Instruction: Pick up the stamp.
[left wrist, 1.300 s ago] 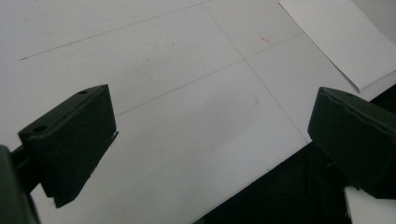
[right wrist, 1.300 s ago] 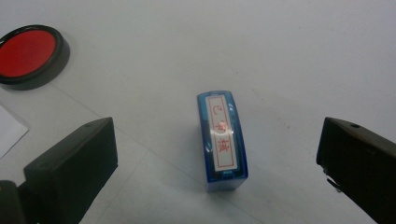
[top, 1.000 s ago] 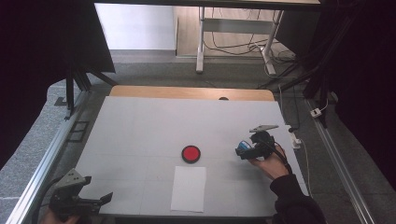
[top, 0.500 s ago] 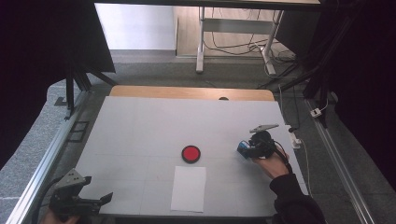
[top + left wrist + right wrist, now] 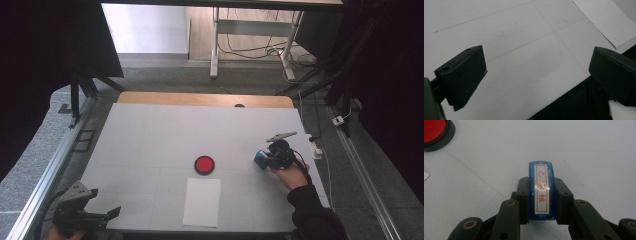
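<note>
My right claw (image 5: 541,202) had just closed, pinching a blue stamp (image 5: 541,191) on the counter (image 5: 165,135); my left claw (image 5: 536,75) stood spread.

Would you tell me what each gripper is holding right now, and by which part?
The right gripper has just closed on a blue stamp, its pads pressing the two long flat sides near the rear end. The left gripper holds nothing, jaws wide apart.

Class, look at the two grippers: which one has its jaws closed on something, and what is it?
The right gripper: its jaws clamp a blue stamp with a red-lettered label. The left gripper stands wide open over bare table.
</note>
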Tool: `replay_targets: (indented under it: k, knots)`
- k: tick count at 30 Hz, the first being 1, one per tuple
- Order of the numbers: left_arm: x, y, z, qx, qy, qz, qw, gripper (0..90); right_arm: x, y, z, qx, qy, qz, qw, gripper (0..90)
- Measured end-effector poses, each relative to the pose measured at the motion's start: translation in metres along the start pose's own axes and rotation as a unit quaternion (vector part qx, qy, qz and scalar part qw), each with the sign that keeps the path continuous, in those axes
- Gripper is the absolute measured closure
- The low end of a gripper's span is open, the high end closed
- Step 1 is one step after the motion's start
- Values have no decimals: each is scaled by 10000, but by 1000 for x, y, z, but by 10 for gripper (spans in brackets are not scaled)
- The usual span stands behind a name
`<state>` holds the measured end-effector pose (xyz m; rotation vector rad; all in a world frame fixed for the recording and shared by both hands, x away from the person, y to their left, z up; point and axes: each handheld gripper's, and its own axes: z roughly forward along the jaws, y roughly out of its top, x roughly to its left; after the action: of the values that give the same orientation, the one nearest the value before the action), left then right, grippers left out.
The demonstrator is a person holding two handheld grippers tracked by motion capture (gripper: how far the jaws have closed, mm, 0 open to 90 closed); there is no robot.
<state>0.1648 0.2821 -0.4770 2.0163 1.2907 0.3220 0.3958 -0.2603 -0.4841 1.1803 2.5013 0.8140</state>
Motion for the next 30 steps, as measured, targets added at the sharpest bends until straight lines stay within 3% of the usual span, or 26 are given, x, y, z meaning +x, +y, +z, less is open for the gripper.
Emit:
replay_targets:
  k: [10,18,23,30]
  knots:
    - [0,0,0,3,2,22,10000,16,4,1,-8,-90,-13,-221,9997,707]
    - [-1,0,0,7,-12,6,10000,16,8,1,-16,-202,-10,-194,9996,708]
    - [0,0,0,23,-36,31,10000,19,11,0,-22,-261,-7,-317,9992,707]
    - [0,0,0,15,-50,28,10000,20,13,-3,-31,-415,38,-236,9988,707]
